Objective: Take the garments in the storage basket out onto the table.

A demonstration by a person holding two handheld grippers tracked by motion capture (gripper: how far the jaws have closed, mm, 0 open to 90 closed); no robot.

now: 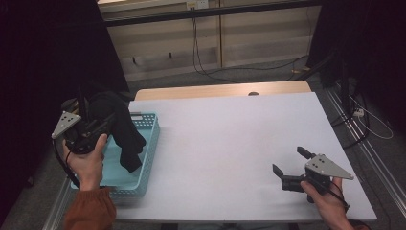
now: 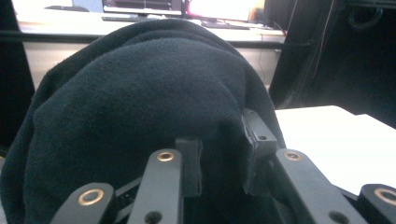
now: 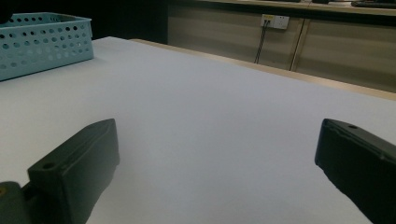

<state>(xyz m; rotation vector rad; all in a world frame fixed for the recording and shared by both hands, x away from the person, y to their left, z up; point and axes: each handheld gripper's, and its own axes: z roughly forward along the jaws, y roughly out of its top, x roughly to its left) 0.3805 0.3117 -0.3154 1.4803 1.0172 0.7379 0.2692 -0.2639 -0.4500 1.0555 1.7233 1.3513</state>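
White table fills the scene, with a perforated light-blue basket at its left edge and wooden panelling behind. Raised over that basket, the left gripper has its jaws pinched into a black knitted garment, soft and thick, bunched over the jaws in the left gripper view and hanging limp so its lower end dangles into the basket. The step looks like lifting the cloth out, or lowering it in; I cannot tell which. Next it must clear the basket wall or be let go. Resting low near the table's front right corner, the right gripper stands wide open and empty.
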